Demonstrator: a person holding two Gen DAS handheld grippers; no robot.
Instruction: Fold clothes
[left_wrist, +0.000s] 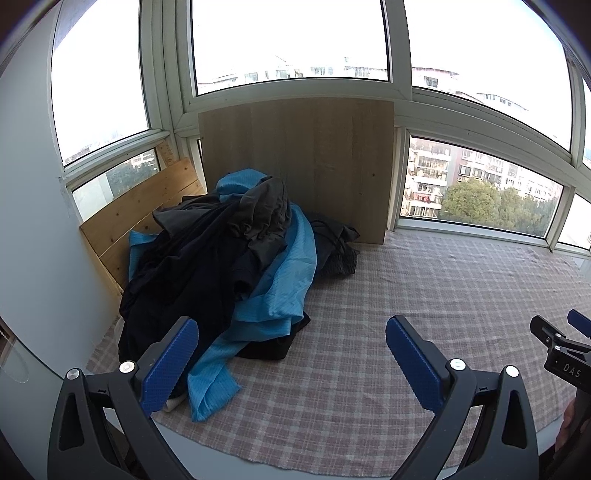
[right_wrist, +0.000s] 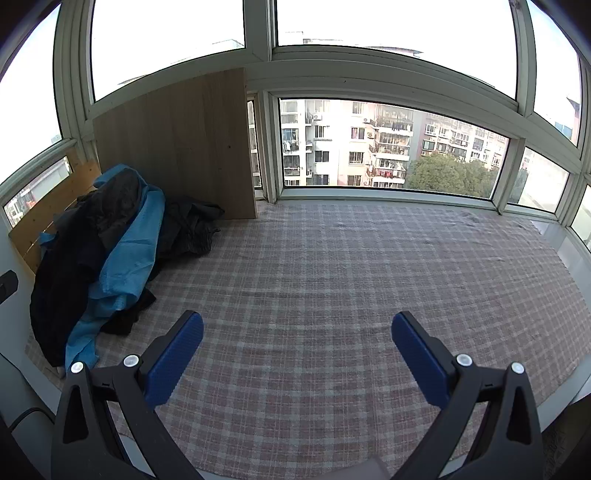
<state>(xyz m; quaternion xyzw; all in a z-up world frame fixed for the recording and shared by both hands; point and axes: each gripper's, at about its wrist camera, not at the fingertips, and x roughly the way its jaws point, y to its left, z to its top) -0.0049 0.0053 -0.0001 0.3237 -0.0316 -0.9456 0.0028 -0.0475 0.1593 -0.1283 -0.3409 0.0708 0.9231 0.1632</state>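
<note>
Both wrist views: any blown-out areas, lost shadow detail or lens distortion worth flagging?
Left wrist view: upper window panes blown out to white; backlit black clothes lose fold detail; window frames bow from fisheye. Right wrist view: sky equally clipped, but the plaid cloth is evenly lit and sharp; corners vignette dark.

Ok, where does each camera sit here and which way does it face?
Left wrist: on the left gripper, angled down at the heap of black and blue clothes; its open blue-padded fingers show, plus the right gripper at the edge.
Right wrist: on the right gripper, over bare plaid cloth; open fingers show.
Shared: heap, plaid cloth, pale wooden board.
</note>
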